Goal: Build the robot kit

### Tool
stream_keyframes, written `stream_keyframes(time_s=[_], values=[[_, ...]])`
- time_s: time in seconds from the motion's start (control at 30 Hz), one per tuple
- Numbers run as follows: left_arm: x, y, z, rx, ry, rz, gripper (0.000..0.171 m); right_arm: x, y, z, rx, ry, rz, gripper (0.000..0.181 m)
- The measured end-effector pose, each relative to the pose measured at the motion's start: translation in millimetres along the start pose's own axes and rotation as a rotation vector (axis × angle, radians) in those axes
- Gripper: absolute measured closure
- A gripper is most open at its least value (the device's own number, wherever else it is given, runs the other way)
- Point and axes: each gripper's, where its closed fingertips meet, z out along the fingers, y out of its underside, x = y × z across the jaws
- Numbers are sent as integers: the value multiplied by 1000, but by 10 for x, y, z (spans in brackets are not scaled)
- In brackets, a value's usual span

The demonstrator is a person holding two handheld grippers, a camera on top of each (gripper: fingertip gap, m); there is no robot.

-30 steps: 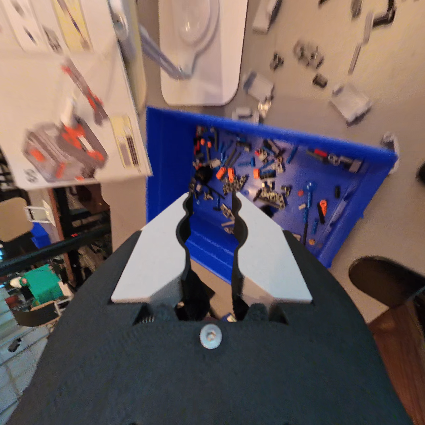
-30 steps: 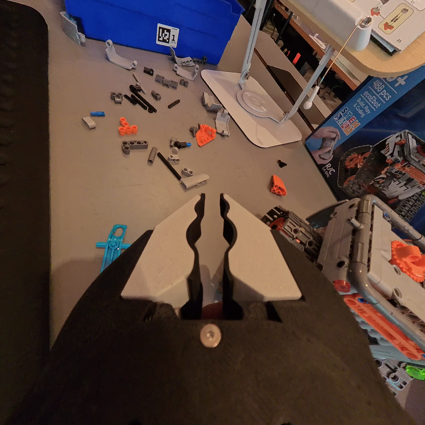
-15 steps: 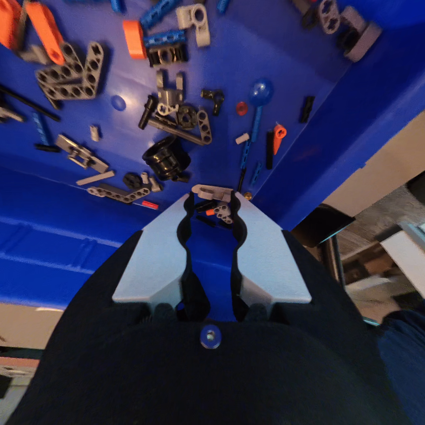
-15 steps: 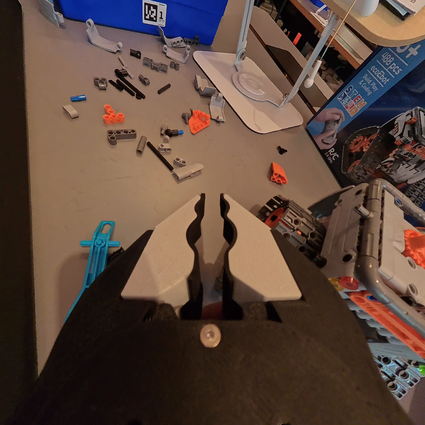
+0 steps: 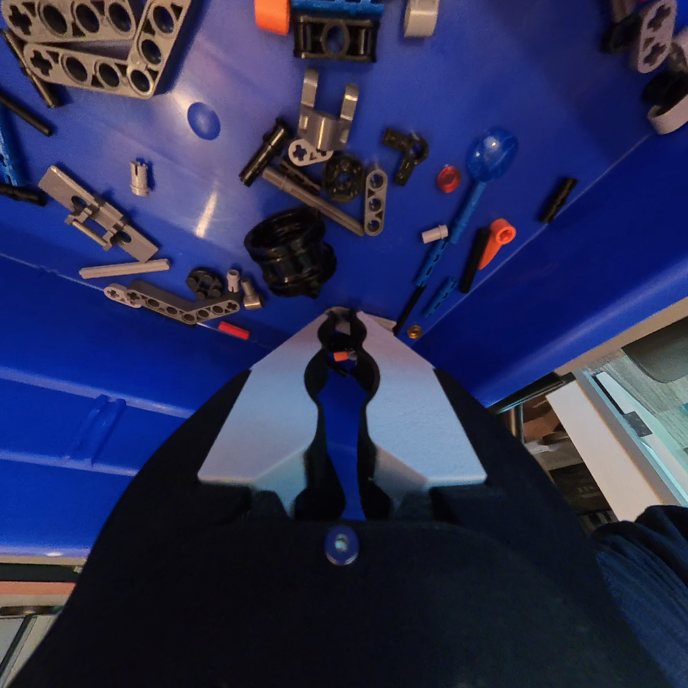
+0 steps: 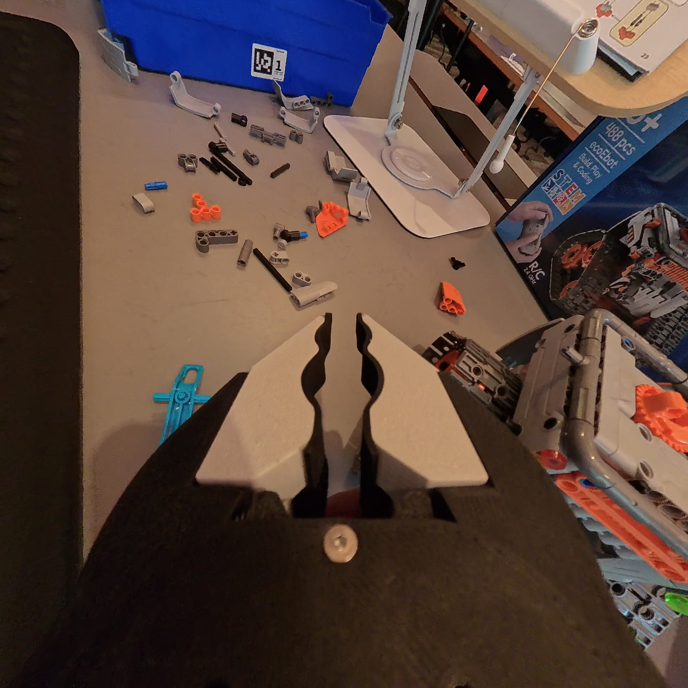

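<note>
Bin in blue plastic is seen from inside in the left wrist view, its floor strewn with small building parts: a black ribbed wheel hub, grey perforated beams, a bent grey liftarm, a blue ball-ended rod and an orange connector. The left gripper is lowered into the bin's near corner, its fingers nearly together at the tips around a small clump of grey, black and orange pieces; whether these are truly clamped cannot be told.

In the right wrist view the right gripper is held over a grey tabletop, fingers slightly apart with nothing between them. Loose grey, black and orange parts are scattered ahead, with a teal tool just to the left and a partly built grey-and-orange model to the right. Farther off stand the bin's outer wall with a marker tag, a white lamp base and a printed box.

Compared with half a second ago, the left gripper has been brought closer to the bin floor and its fingers have been narrowed; the right gripper is little changed.
</note>
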Motion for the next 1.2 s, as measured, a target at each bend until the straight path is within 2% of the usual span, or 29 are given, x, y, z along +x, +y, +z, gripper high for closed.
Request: stream_keyframes(time_s=[0.17,0.27,0.3,0.37,0.5,0.67,0.8,0.9,1.2], values=[[2,-18,-35,34,-18,5,171,0,-20,-14,9,1,-2,171],[-21,-185,-248,185,-36,-5,171,-6,-17,-12,7,0,-4,170],[-13,-228,-326,230,-33,-17,168,-7,-18,-12,7,0,-5,170],[-22,-137,-340,192,-50,-37,145,-7,-23,-15,8,-1,-5,171],[83,-105,-222,173,9,-49,143,-18,-36,-21,12,-4,-10,171],[129,-219,-143,210,-38,40,148,-21,-54,-36,17,0,-16,170],[146,-234,-44,182,-56,69,149,-23,-56,-40,19,-2,-16,170],[113,-265,-49,200,-79,72,169,-24,-54,-40,16,0,-20,170],[97,-309,-168,270,-125,75,171,-28,-75,-58,23,1,-27,170]])
